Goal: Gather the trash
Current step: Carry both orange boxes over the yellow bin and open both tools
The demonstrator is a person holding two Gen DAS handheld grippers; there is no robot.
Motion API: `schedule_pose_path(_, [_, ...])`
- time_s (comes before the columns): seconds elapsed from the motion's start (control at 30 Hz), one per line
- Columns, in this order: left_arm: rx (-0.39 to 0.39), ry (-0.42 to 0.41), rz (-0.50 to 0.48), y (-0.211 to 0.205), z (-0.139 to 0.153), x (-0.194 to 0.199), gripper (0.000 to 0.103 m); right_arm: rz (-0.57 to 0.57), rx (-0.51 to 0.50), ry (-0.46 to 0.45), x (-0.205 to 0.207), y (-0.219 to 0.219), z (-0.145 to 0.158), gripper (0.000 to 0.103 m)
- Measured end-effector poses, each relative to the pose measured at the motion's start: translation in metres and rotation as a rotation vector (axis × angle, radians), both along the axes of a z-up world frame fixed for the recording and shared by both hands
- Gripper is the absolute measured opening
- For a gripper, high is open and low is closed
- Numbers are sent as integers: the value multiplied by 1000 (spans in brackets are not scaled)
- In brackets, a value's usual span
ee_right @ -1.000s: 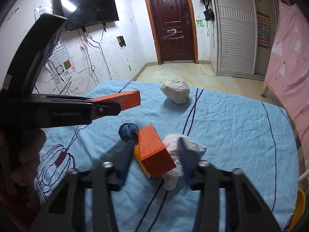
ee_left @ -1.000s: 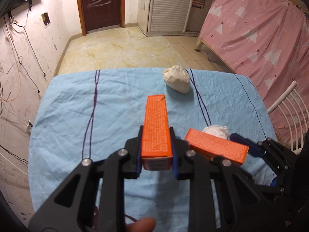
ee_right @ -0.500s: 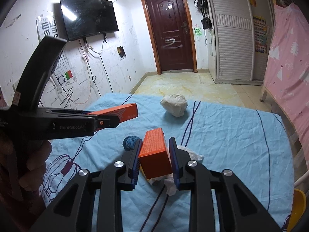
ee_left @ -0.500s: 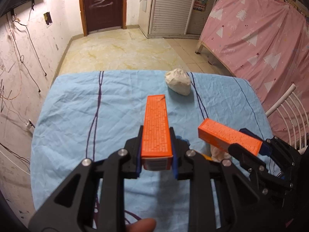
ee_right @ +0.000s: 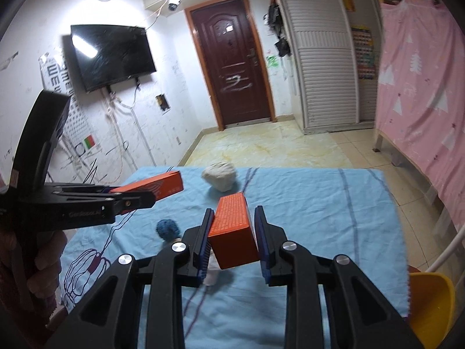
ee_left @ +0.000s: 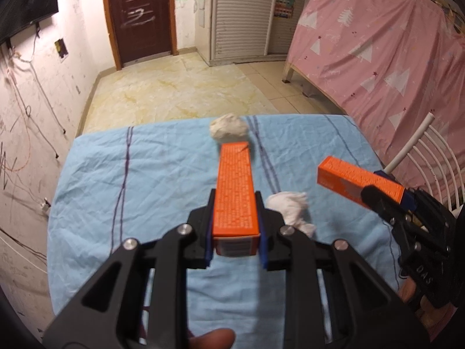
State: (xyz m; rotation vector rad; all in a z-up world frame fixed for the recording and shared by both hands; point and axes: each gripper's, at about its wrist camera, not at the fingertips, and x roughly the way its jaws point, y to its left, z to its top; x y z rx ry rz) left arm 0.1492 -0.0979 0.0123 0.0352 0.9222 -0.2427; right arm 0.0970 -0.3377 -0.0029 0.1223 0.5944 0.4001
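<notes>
Pointing lengthwise beyond fingers [ee_left: 209, 234]: orange box [ee_left: 235, 192]

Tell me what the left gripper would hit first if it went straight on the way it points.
Probably the cream paper wad near the table's far edge: the left gripper, shut on an orange box, points at it. Depth is unclear, so the box might meet the blue cloth first.

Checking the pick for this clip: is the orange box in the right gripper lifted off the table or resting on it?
Lifted. The orange box sits clamped in the right gripper, above the blue tablecloth.
</notes>
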Motion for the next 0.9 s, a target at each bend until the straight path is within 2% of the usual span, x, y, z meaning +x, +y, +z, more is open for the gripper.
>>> schedule_pose_path(0.5, [62, -28, -166, -100, 9, -21, 22, -266, 41, -55, -38, -122, 8, 21])
schedule_pose_path(0.9, [108, -42, -307, -191, 10, -43, 22, -472, 34, -55, -75, -216, -4, 22])
